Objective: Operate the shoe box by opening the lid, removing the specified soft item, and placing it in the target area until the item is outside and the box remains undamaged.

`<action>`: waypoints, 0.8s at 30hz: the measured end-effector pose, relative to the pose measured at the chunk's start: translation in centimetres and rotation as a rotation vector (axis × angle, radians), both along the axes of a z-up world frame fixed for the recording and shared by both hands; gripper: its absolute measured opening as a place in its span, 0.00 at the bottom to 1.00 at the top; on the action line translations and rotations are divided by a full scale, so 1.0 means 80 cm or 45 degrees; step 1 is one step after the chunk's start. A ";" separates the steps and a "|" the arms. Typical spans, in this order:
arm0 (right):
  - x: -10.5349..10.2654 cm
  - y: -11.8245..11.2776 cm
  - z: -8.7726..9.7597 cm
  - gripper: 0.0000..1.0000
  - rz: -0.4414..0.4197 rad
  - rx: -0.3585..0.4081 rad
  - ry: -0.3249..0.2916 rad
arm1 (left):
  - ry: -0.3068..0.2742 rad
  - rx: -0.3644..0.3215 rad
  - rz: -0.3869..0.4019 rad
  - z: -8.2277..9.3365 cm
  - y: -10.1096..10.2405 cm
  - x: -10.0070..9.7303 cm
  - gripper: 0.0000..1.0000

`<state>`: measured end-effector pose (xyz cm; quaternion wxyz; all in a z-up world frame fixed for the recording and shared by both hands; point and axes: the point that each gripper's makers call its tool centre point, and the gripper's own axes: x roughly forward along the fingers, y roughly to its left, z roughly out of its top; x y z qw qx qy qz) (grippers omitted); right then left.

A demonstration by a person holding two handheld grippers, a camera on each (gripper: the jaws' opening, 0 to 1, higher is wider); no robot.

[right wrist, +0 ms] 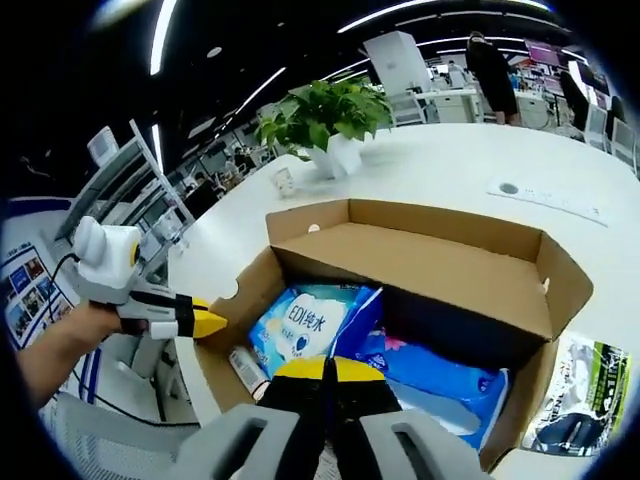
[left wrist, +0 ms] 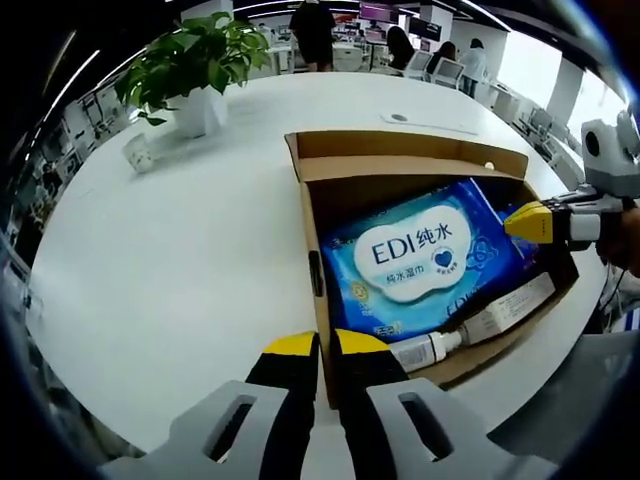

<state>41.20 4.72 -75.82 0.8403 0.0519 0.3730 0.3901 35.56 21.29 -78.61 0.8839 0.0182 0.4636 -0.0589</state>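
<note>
Yellow-tipped jaws of the left gripper (left wrist: 318, 345) rise nearest in the left gripper view, pressed together with only a thin dark seam between them and nothing held, hovering at the near edge of the open cardboard shoe box (left wrist: 400, 165) on the round white table (left wrist: 170, 250). Inside the box lies a blue pack of wet wipes (left wrist: 420, 255) with a white cloud-shaped label, the soft item, resting flat on the box floor; just to its near right lie a small white bottle (left wrist: 425, 348) and a white tube (left wrist: 505, 310), side by side along the box wall. From the right the right gripper (left wrist: 545, 222) reaches in over the far right corner of the pack, its yellow tip looking closed. Far left on the table stands a potted plant (left wrist: 195, 65) in a white pot. In the right gripper view, that gripper's own jaws (right wrist: 323, 368) are nearest, also pressed together and empty, poised above the box interior. The wipes pack (right wrist: 310, 325) sits at the box's left end beside other blue packaging (right wrist: 440, 375). The left gripper enters from the left, a hand (right wrist: 95, 325) holding it, tip near the box's left wall. A printed packet (right wrist: 580, 395) lies on the table right of the box
</note>
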 end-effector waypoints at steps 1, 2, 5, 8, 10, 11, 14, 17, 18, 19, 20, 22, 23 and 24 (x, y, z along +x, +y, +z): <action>0.001 -0.004 0.003 0.00 -0.004 0.002 0.007 | 0.002 0.003 -0.003 0.000 0.000 0.000 0.04; 0.005 -0.008 0.006 0.00 -0.021 0.020 0.016 | 0.005 0.005 -0.004 0.000 0.000 -0.001 0.04; 0.010 -0.016 0.004 0.00 -0.039 0.023 0.031 | 0.011 0.014 -0.014 0.000 -0.001 -0.001 0.04; 0.005 -0.018 -0.007 0.00 -0.028 -0.001 0.055 | 0.010 0.009 -0.013 0.000 -0.001 -0.001 0.04; -0.002 -0.017 -0.013 0.00 -0.009 -0.010 0.063 | 0.010 0.007 -0.013 -0.001 0.000 -0.001 0.04; -0.007 -0.015 -0.016 0.00 0.005 -0.014 0.072 | 0.011 0.006 -0.012 -0.001 0.000 -0.001 0.04; -0.014 -0.009 -0.022 0.00 0.033 -0.010 0.095 | 0.010 0.007 -0.009 -0.001 0.000 -0.001 0.04; -0.023 -0.003 -0.027 0.03 0.062 -0.009 0.116 | 0.011 0.009 -0.009 -0.002 0.000 -0.001 0.04; -0.024 -0.002 -0.029 0.03 0.064 -0.009 0.118 | 0.011 0.007 -0.008 -0.003 0.000 -0.001 0.04; -0.024 -0.002 -0.031 0.04 0.067 -0.011 0.120 | 0.011 0.004 -0.006 -0.003 0.000 -0.001 0.04; -0.025 -0.002 -0.034 0.05 0.071 -0.011 0.130 | 0.012 0.001 -0.004 -0.003 0.000 -0.001 0.04; -0.028 -0.001 -0.037 0.08 0.072 -0.005 0.147 | 0.013 -0.001 -0.004 -0.004 0.000 -0.001 0.04; -0.029 -0.001 -0.038 0.09 0.071 -0.004 0.149 | 0.014 -0.001 -0.004 -0.005 0.000 -0.001 0.04; -0.029 -0.001 -0.040 0.09 0.072 -0.005 0.154 | 0.014 0.001 -0.005 -0.005 0.000 -0.001 0.04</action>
